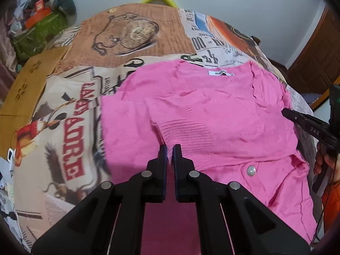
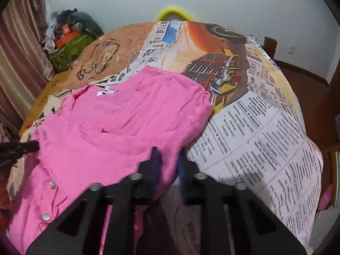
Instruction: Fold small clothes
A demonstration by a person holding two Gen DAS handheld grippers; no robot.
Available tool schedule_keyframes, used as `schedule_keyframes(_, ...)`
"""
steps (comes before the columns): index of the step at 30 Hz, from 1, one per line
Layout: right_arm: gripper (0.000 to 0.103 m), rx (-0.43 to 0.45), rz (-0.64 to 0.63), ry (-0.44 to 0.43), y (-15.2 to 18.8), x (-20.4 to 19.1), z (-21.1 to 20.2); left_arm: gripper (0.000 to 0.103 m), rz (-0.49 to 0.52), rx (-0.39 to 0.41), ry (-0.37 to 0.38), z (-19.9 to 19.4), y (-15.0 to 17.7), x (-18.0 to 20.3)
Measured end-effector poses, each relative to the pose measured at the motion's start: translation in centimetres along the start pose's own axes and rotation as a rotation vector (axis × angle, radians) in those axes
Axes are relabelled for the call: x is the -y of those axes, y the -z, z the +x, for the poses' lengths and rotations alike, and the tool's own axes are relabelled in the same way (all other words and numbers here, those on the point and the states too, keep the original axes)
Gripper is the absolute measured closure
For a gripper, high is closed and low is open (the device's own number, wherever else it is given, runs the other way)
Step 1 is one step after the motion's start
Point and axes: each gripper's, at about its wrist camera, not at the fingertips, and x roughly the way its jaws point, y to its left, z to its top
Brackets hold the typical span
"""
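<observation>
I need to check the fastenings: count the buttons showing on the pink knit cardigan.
2. In the right wrist view, one round pearly button sits on the pink knit cardigan near its left edge, another just below it. More may be hidden under folds.

Bed under a printed cover, carrying one garment

The bed (image 1: 70, 110) is wearing a cover printed with newspaper text, a pocket watch and red lettering; a pink cardigan (image 1: 212, 110) is lying spread directly on it, label near the collar, pearly buttons along the near edge, its fabric creasing and bunching at the sides.
</observation>
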Motion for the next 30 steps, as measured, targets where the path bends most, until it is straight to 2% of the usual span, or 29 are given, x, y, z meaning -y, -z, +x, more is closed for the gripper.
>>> schedule_keyframes(2, 0.097, 0.007, -0.002, 0.011, -0.2, 0.2, 0.1, 0.098, 0.000, -0.030, -0.005, 0.2, 0.5, -0.5)
schedule_keyframes(5, 0.097, 0.007, -0.004, 0.027, -0.3, 0.2, 0.1, 0.098, 0.029, -0.081, -0.067, 0.8, 1.4, -0.7)
schedule_keyframes(11, 0.096, -0.001, 0.002, 0.001, 0.8, -0.3, -2.2, 0.095, -0.017, -0.052, -0.024, -1.9, 2.6, -1.6)
schedule_keyframes(13, 0.092, -0.003, -0.012, 0.001, 1.4, -0.6, -3.4, 0.093, -0.016, -0.042, -0.030, -3.0, 3.0, -1.8)
schedule_keyframes(14, 0.086, -0.005, -0.023, -0.005, 2.0, -0.7, -4.4, 0.092, -0.012, -0.036, -0.034, -3.7, 3.3, -1.9)
schedule_keyframes(15, 0.079, -0.006, -0.035, -0.007, 2.3, -0.9, -5.0, 0.089, -0.008, -0.035, -0.038, -4.3, 3.6, -1.9)
schedule_keyframes(18, 0.068, 0.007, -0.084, 0.016, 3.5, -1.3, -7.6, 0.077, 0.005, -0.034, -0.057, -5.8, 4.7, -2.2)
schedule_keyframes(21, 0.067, 0.010, -0.095, 0.017, 4.6, -1.5, -9.9, 0.062, 0.006, -0.024, -0.076, -7.3, 6.1, -2.6)
schedule_keyframes(22, 0.066, 0.009, -0.093, 0.014, 5.0, -1.5, -10.4, 0.060, -0.001, -0.024, -0.076, -7.5, 6.5, -2.8)
schedule_keyframes(25, 0.056, 0.002, -0.088, 0.022, 6.8, -1.5, -11.4, 0.058, -0.028, -0.055, -0.048, -7.9, 8.3, -3.3)
schedule_keyframes(30, 0.055, -0.063, -0.053, 0.001, 9.9, -1.6, -10.7, 0.058, -0.060, -0.131, 0.025, -7.2, 12.0, -3.1)
